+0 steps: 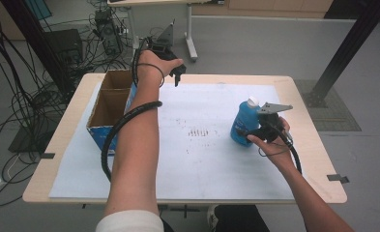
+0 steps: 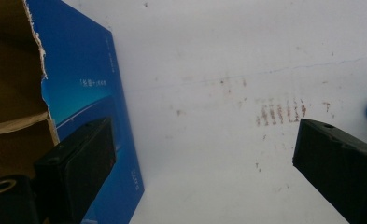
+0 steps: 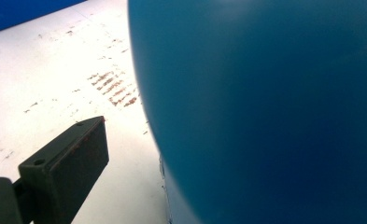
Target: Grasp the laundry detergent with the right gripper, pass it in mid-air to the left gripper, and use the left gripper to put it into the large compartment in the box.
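Blue bottle (image 1: pixel 244 123) with white cap stands upright on the right part of the bench (image 1: pixel 303 92), on the white sheet (image 1: pixel 202 159) that covers most of the top. Right gripper (image 1: pixel 255 131) is at the bottle's near-right side, low on its body; in the right gripper view the blue body (image 3: pixel 265 107) is right up against the camera with one black jaw apart from it at lower left, other jaw hidden behind the bottle. Cannot tell if the jaws are clenched on it or just around it. Left gripper (image 1: pixel 178 75) is held up over the far edge of the bench, far-left of centre, beside the cardboard box (image 1: pixel 109 104). Its jaws are spread wide and released, nothing between them; in the left gripper view they frame bare sheet with reddish-brown smudge marks (image 2: pixel 281 112). Box sits at the left of the bench, open top, two compartments, blue printed outer wall (image 2: pixel 90 93), torn cardboard edge. Bottle and box well apart, smudges (image 1: pixel 201 131) between them. Cables (image 1: pixel 124 121) trail from both grippers along the forearms.
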A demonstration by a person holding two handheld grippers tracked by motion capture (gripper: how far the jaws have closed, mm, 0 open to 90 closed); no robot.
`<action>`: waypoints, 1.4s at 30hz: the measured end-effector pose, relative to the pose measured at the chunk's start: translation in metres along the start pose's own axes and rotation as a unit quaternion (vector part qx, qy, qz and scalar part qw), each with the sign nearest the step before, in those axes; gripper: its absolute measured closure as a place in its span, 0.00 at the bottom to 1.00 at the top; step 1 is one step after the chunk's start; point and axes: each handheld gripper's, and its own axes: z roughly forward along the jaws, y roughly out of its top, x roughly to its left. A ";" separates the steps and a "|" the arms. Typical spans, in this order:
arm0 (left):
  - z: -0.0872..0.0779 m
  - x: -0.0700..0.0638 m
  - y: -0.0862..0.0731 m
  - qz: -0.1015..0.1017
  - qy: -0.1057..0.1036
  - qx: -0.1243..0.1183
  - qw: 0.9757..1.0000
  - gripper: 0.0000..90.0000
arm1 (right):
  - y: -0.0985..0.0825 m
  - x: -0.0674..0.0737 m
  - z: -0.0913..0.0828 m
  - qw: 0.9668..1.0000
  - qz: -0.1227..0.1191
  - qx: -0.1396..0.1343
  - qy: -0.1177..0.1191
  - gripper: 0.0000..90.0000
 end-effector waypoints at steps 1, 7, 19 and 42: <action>0.000 0.000 0.000 -0.001 0.000 0.000 1.000 0.07 | 0.000 0.000 0.000 1.000 0.000 0.000 0.000 0.02; -0.001 0.000 0.000 -0.001 0.000 -0.002 1.000 0.07 | 0.000 0.001 0.000 1.000 -0.001 0.001 0.001 0.02; 0.000 -0.002 0.000 0.001 0.000 0.000 1.000 0.07 | 0.000 0.000 0.000 1.000 -0.001 0.001 0.001 0.03; 0.002 -0.003 0.001 -0.001 0.002 0.002 1.000 0.07 | -0.002 -0.005 0.000 1.000 0.003 0.002 0.006 0.37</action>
